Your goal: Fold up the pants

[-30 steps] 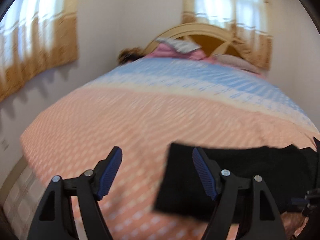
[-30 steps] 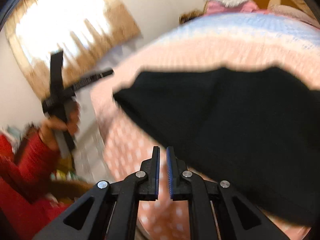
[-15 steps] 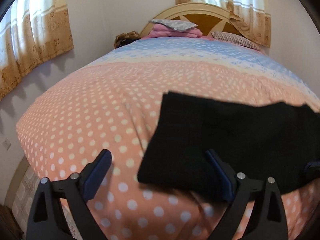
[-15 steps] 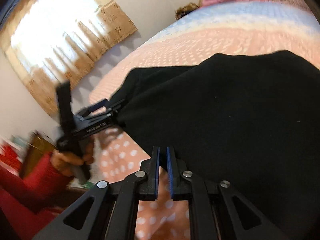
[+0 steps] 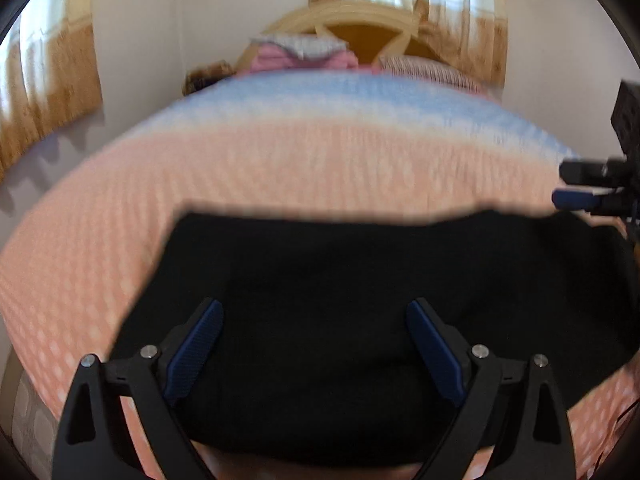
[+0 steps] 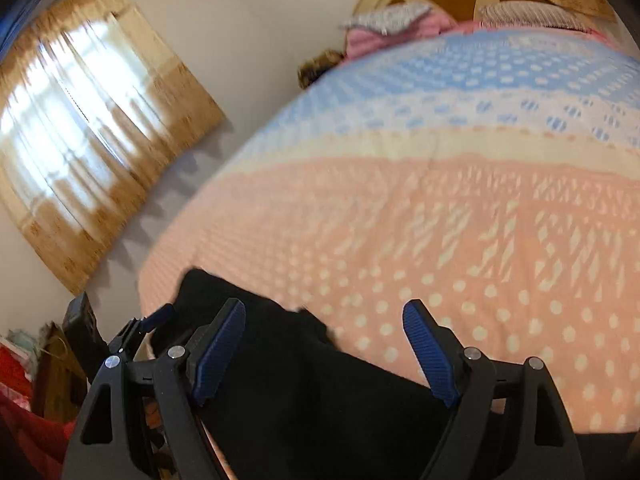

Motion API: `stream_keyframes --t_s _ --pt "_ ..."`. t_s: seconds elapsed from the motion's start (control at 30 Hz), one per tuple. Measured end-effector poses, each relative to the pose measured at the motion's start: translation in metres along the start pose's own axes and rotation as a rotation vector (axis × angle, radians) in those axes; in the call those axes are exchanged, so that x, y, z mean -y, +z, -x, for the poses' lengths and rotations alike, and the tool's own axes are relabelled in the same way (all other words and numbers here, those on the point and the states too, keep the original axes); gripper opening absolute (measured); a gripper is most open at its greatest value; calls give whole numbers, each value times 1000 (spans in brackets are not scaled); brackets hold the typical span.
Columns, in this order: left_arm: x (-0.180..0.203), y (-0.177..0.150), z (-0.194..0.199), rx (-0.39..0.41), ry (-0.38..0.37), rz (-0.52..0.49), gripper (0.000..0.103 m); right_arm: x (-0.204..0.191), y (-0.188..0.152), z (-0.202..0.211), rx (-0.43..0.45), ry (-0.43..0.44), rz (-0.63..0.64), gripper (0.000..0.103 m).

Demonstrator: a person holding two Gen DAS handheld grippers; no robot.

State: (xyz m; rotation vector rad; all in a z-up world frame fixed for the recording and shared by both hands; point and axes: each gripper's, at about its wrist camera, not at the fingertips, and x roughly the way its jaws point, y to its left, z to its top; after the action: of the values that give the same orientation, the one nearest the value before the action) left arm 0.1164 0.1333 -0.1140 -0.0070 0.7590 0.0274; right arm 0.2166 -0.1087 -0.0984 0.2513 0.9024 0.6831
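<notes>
While the black pants (image 5: 360,280) lie flat on the near, peach-coloured part of the polka-dot bedspread (image 5: 280,168), they read as one broad dark slab — blurred, with no seam or crease to be made out. Their far edge runs nearly straight across the bed, and the left corner is squared off. The left gripper (image 5: 314,354) hangs over the near part of the cloth with its jaws spread wide, nothing pinched between the blue pads. The right gripper (image 6: 324,350) has just been opening; its jaws stand wide too, with the pants' edge below and between them but the pads not pressing on it. In the left wrist view it shows at the right margin, beside the garment's far right corner. Beyond the pants the bedspread stretches bare up to the blue band and the pillows (image 6: 400,28) at the headboard (image 5: 360,24) — plenty of free surface.
</notes>
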Motion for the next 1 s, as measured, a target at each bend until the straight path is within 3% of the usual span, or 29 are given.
stream_keyframes --t_s 0.1,0.2,0.33,0.43,0.57,0.7,0.83,0.87,0.93,1.0 --pt "5 -8 11 28 -5 -43 96 -3 -25 -14 -80 66 -17 82" --pt "-3 -9 12 23 -44 -8 96 -24 -45 -11 -121 34 100 82" --pt "9 -14 10 49 -8 -28 100 -25 -63 -15 -188 45 133 82" --pt "10 -14 7 52 -2 -25 101 -21 -56 -17 -187 97 82 82" --pt "9 -13 5 50 -9 -25 102 -13 -33 -54 -261 324 -93 82" --pt "11 -15 3 58 -7 -32 102 -25 -18 -84 -280 379 -105 82" --pt "11 -16 3 54 -19 -33 102 -12 4 -98 -245 345 -154 81" --pt "11 -16 3 54 -22 -34 102 -1 10 -100 -245 372 -198 79" --pt "11 -18 3 59 -28 -39 102 17 14 -102 -264 409 -271 64" --pt "11 -18 4 64 -31 -40 103 27 13 -100 -299 445 -295 59"
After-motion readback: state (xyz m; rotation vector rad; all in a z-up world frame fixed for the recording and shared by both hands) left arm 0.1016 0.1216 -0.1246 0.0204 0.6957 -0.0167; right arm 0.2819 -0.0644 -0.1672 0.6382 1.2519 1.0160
